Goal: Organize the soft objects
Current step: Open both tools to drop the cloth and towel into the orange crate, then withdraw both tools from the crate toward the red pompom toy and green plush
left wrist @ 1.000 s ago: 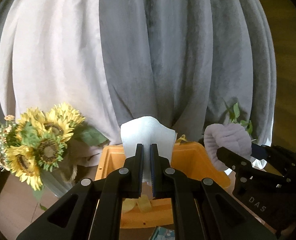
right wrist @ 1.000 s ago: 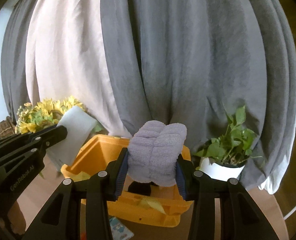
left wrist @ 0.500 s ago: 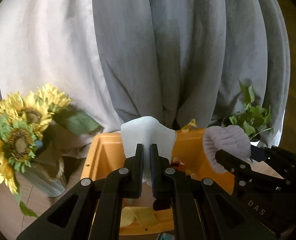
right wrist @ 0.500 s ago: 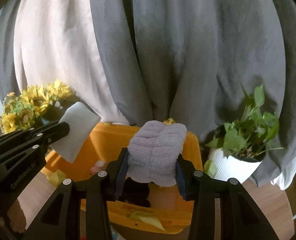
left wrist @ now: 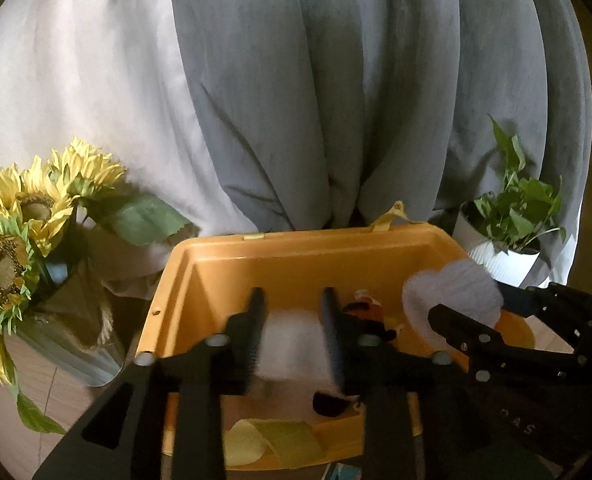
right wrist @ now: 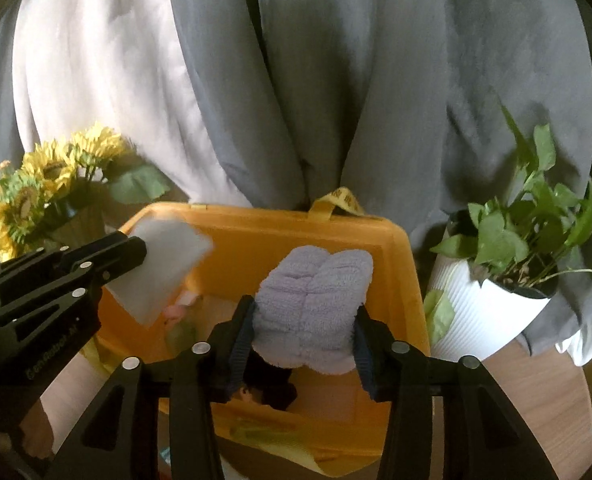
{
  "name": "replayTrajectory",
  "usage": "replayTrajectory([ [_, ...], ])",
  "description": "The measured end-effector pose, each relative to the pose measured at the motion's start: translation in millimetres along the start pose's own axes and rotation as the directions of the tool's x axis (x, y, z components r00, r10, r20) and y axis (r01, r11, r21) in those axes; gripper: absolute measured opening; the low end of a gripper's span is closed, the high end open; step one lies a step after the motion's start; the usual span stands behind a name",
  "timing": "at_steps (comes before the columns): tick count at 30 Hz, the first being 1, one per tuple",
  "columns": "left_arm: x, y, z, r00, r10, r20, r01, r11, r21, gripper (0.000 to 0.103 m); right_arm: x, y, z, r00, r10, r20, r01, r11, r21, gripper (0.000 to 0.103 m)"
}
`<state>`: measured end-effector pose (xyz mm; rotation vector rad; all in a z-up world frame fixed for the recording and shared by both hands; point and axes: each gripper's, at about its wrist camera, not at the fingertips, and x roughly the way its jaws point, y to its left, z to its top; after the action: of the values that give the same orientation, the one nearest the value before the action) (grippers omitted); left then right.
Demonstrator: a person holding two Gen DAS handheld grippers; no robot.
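The bin (right wrist: 396,248) is bright orange-yellow, with a paler yellow strap (right wrist: 338,200) at its back edge. Rolled towel (right wrist: 316,300) is pale lilac, the flat pad (right wrist: 163,264) white-ish grey. Curtains (left wrist: 356,100) go grey and off-white. Sunflowers (left wrist: 23,216) are yellow with green leaves, the plant pot (right wrist: 484,312) ribbed white. Both grippers (right wrist: 302,340) (left wrist: 291,336) are black.

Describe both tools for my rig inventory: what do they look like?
Both are matte black plastic. The left tool and right tool each have two angular fingers with triangular cut-outs, silver rivets and ribbed dark-blue pads. White lettering marks their sides: "GenRobot" on the left, letters ending "AS" on the right. No cables or sleeves are visible.
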<state>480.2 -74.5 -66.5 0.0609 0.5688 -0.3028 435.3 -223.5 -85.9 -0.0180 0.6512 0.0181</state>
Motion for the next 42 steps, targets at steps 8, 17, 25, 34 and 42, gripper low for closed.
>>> replayTrajectory([
  [8,-13.2,4.2,-2.8,0.999,0.036,0.007,-0.036,0.999,-0.016,0.048,-6.5,-0.5,-1.6,0.998,-0.059,0.025,0.060,0.998,-0.006,0.075],
  [17,-47.2,2.4,-3.5,0.998,0.051,0.039,-0.050,0.998,-0.031,0.050,-32.2,-2.8,-0.9,0.994,-0.089,0.068,0.087,0.996,0.028,0.075],
  [25,-82.5,-4.8,-7.6,0.996,0.062,0.068,-0.061,0.998,-0.025,0.051,-66.2,0.6,-7.6,0.992,-0.083,0.098,0.079,0.996,0.051,0.075],
  [34,-123.0,-5.8,-18.9,0.993,0.079,0.085,-0.077,0.997,-0.024,0.052,-102.0,11.9,-16.9,0.987,-0.086,0.133,0.080,0.996,0.049,0.075],
  [42,-153.6,-10.5,-35.3,0.992,0.096,0.084,-0.095,0.995,-0.018,0.054,-134.1,21.0,-32.9,0.984,-0.095,0.154,0.087,0.995,0.057,0.075],
])
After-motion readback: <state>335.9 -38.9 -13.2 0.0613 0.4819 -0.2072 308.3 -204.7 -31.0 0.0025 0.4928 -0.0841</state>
